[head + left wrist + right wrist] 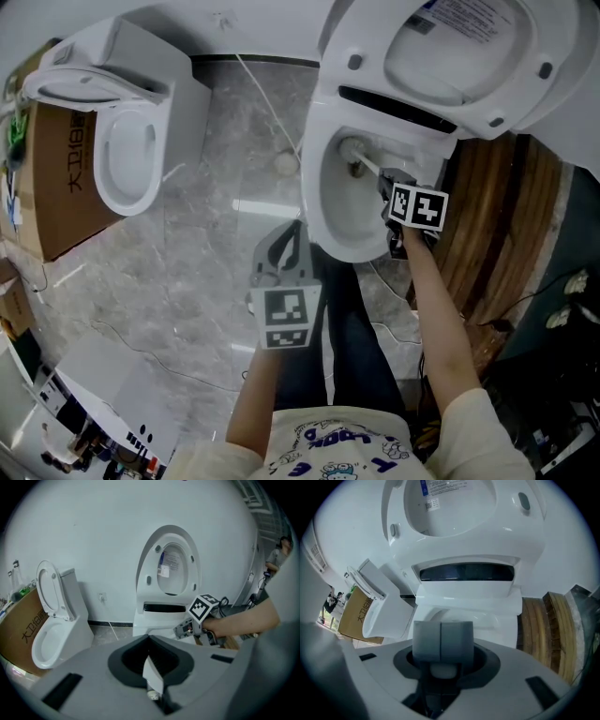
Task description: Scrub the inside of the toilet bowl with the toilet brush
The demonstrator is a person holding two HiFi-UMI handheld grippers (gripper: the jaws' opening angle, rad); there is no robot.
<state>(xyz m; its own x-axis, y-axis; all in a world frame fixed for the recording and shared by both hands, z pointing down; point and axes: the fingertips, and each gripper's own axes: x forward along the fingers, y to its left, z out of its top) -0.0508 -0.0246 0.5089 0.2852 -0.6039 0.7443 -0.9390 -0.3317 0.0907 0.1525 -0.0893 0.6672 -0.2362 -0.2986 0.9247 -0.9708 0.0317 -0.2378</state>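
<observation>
The white toilet bowl (314,192) stands with its lid and seat (469,56) raised. A white toilet brush (361,159) reaches into the bowl, its head near the back wall by the drain. My right gripper (387,184) hovers over the bowl's right rim, shut on the brush's handle; in the right gripper view the pressed-together jaws (442,639) hide all but a white stub of the handle (443,670). My left gripper (296,232) is shut and holds nothing, hanging over the floor just left of the bowl. In the left gripper view, the left gripper (152,670) faces the toilet (159,620).
A second white toilet (131,150) with its seat up stands at the left beside a cardboard box (61,178). Wooden boards (497,216) and dark cables (525,300) lie right of the bowl. A thin white cable (267,103) crosses the marble floor. A person (277,555) stands far off.
</observation>
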